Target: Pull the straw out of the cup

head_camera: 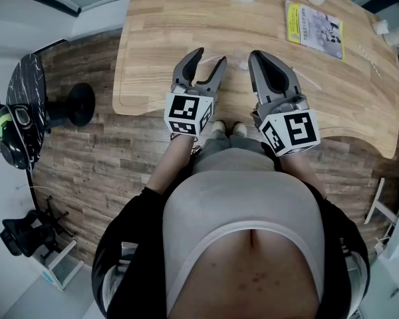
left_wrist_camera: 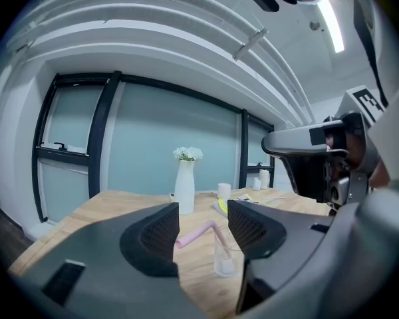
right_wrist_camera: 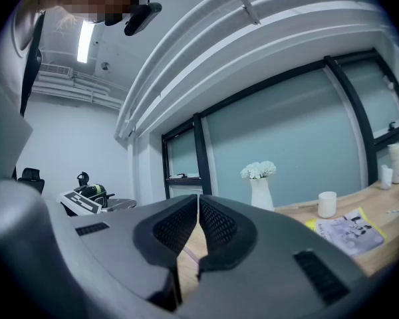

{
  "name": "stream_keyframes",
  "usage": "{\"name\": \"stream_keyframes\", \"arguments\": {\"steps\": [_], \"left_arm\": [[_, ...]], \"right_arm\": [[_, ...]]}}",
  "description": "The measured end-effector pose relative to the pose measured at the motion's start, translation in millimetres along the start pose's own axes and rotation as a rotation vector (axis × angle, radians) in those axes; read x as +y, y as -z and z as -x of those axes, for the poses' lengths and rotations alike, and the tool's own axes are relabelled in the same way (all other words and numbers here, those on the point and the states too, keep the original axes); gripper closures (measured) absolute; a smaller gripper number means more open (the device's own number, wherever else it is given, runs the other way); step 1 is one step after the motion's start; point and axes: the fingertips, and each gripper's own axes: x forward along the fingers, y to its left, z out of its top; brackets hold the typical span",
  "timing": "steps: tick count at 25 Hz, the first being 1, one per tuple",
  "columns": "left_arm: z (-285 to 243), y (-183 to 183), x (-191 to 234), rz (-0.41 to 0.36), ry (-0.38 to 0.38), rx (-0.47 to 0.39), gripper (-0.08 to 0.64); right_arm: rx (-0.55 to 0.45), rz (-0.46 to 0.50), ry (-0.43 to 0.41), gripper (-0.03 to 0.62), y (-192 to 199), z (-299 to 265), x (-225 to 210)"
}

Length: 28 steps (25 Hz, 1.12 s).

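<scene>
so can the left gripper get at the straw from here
Probably yes: the left gripper is open, and the straw leans out of the cup straight ahead of its jaws, with nothing in the way.

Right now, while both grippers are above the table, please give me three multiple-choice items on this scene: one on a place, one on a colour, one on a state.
1. Where is the straw?
A. in the clear cup
B. in a drawer
C. in a glass bottle

2. What colour is the straw?
A. green
B. pink
C. black

3. How do the jaws of the left gripper stand?
A. apart, holding nothing
B. shut on the straw
C. shut on the cup

Answers:
1 A: its lower end sits inside the cup.
2 B: it shows pink against the wooden table.
3 A: there is a wide gap between the jaws, and the cup and straw stand beyond them, untouched.
</scene>
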Motion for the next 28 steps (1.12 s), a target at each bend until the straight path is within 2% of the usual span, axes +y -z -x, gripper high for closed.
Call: {"name": "stream_keyframes", "arguments": {"steps": [4, 22, 28], "left_arm": [[0.5, 0.9, -2.8, -0.005, 0.004, 0.002, 0.336], [4.8, -0.8, -3.6, -0.037, -0.002, 0.005, 0.483], [5.8, 0.7, -4.7, -0.042, -0.002, 0.009, 0.503]], "right_arm": [[0.000, -0.002, 0.000, 0.561, 0.3, 0.8, 0.5], [-0.009, -0.006, -0.008, 0.561, -2.4, 1.3, 5.3], [-0.013, -0.004, -0.003, 0.561, -4.1, 2.8, 4.5]]}}
